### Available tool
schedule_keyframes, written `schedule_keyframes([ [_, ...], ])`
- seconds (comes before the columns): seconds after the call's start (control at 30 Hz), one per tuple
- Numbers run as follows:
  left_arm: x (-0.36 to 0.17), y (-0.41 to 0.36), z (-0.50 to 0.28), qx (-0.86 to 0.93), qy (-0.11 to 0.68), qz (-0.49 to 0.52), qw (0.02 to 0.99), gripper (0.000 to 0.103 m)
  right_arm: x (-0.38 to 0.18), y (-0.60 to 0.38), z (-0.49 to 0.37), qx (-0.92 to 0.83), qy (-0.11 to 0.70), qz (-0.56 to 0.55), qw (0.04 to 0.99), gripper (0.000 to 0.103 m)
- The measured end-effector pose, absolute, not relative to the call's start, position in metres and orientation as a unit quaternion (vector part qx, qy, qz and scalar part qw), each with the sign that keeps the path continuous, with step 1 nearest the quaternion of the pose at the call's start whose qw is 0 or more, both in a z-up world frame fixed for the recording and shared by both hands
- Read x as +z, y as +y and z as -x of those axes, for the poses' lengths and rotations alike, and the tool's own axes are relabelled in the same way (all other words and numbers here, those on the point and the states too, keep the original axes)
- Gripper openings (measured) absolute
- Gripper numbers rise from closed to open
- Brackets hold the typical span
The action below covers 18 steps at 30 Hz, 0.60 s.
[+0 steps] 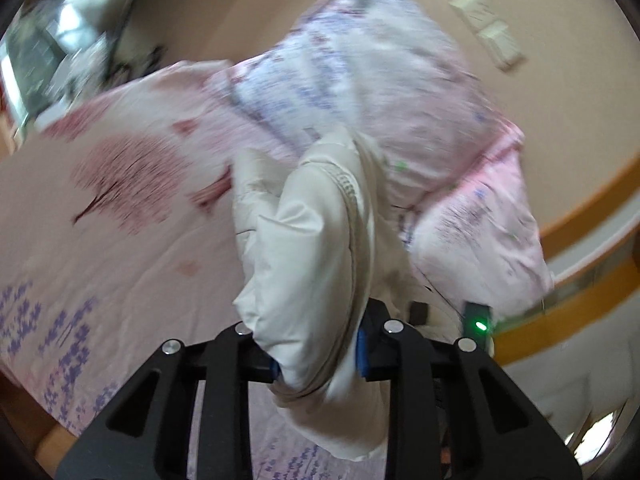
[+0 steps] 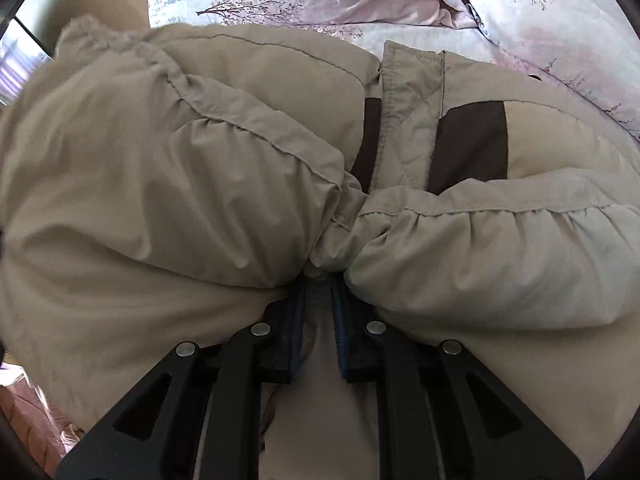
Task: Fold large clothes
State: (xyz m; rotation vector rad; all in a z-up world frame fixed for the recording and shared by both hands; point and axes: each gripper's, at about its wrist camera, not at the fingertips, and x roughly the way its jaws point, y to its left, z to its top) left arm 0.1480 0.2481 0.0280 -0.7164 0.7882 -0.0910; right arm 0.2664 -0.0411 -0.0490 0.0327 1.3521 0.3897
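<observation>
Bed (image 2: 400, 40) with a pink and lilac tree-print cover filled both views; a pillow (image 1: 360, 92) in a matching print stood at its far side, against the wall.

The beige padded jacket (image 2: 160, 160) lay on the bed right under my right hand and covered most of that view. Its placket, with dark brown patches (image 2: 472, 144) on either side, ran from near to far, just right of centre. I took that as the jacket's long axis.

Right gripper (image 2: 320, 300) pointed steeply down into the jacket, jaws almost together, pinching a gathered seam where two puffed panels met. Cloth bulged to its left and right.

Left gripper (image 1: 318, 364) was clamped on a thick fold of the same pale jacket (image 1: 312, 248), which ran up and away from the jaws, clear of the bed cover (image 1: 120, 220). That view was blurred, so I could not tell which part of the jacket it held.

My judgement: the right hand was the nearer to the jacket's body and acted as anchor. The raised part in the left had to be carried across the placket line.
</observation>
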Motion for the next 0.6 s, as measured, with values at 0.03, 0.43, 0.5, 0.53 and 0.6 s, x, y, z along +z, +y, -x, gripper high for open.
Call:
schedule_keyframes([
  [0.03, 0.037, 0.239, -0.148, -0.058, 0.371, 0.327, 0.867, 0.027, -0.05, -0.041, -0.268, 0.18, 0.622, -0.017, 0.761, 0.014],
  [0.43, 0.087, 0.177, -0.149, -0.141, 0.342, 0.246, 0.896, 0.028, -0.002, -0.111, -0.259, 0.164, 0.573, -0.1, 0.797, 0.014],
  [0.5, 0.092, 0.166, -0.152, -0.156, 0.34, 0.234, 0.897, 0.028, -0.023, -0.109, -0.273, 0.154, 0.611, -0.099, 0.77, 0.014],
  [0.53, 0.094, 0.161, -0.152, -0.162, 0.34, 0.229, 0.898, 0.028, -0.032, -0.104, -0.278, 0.153, 0.62, -0.094, 0.763, 0.014],
  [0.6, 0.098, 0.146, -0.153, -0.179, 0.339, 0.209, 0.9, 0.029, -0.04, -0.093, -0.284, 0.156, 0.623, -0.078, 0.763, 0.014],
])
